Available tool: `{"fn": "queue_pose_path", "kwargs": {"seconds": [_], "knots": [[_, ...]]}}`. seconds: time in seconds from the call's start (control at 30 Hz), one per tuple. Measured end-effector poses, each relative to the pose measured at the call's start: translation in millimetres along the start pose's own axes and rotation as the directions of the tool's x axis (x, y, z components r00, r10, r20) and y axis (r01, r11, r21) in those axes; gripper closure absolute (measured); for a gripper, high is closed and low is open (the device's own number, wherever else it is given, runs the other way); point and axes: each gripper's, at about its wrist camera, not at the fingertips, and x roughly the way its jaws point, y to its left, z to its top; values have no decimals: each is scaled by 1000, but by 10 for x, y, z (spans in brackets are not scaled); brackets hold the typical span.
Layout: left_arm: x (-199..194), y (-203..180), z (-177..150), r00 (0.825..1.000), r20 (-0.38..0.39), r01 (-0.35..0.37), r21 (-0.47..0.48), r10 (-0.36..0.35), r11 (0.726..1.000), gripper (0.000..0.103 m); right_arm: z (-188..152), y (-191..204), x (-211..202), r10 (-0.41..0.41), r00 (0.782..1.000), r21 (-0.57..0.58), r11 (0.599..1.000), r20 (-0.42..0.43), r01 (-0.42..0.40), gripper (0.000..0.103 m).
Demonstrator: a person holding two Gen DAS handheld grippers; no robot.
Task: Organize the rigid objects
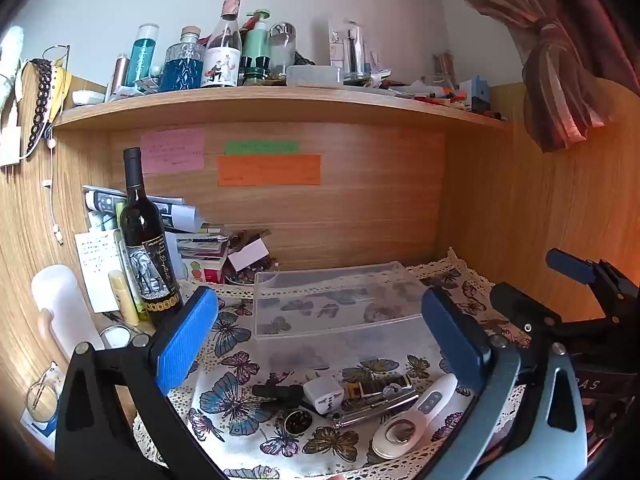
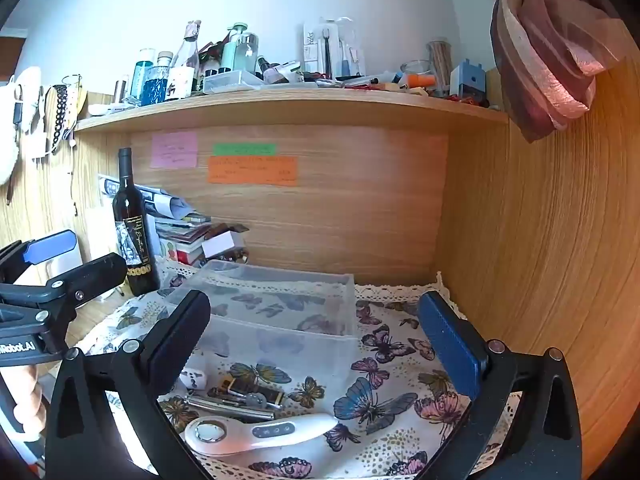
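A clear plastic bin (image 1: 340, 300) lies on the butterfly cloth (image 1: 240, 344), also in the right wrist view (image 2: 280, 308). In front of it lies a pile: a white handheld device (image 1: 416, 412) (image 2: 260, 432), a white plug adapter (image 1: 324, 394) (image 2: 193, 378), a black clip (image 1: 276, 394), a small round tin (image 1: 298, 422), a metal pen (image 1: 376, 408) and a dark lighter-like piece (image 1: 380, 386) (image 2: 248, 394). My left gripper (image 1: 320, 336) is open and empty above the pile. My right gripper (image 2: 316, 340) is open and empty, beside the bin's right end.
A wine bottle (image 1: 146, 240) (image 2: 132, 228) stands at the left by stacked papers (image 1: 192, 236) and a white bottle (image 1: 64, 308). A crowded shelf (image 1: 280, 104) runs overhead. Wooden walls close the back and right. A curtain (image 2: 552, 60) hangs at upper right.
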Motion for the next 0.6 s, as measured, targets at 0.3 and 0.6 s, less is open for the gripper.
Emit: {"fn": "queue_pose_path", "kwargs": {"seconds": [0.3, 0.6], "knots": [[9, -29, 42, 1000, 0, -3, 8, 3, 1000, 0, -10, -14, -44, -6, 1000, -1, 1000, 10, 6, 0], [10, -17, 36, 1000, 12, -5, -9, 5, 1000, 0, -1, -19, -19, 7, 1000, 6, 1000, -2, -7, 0]]}}
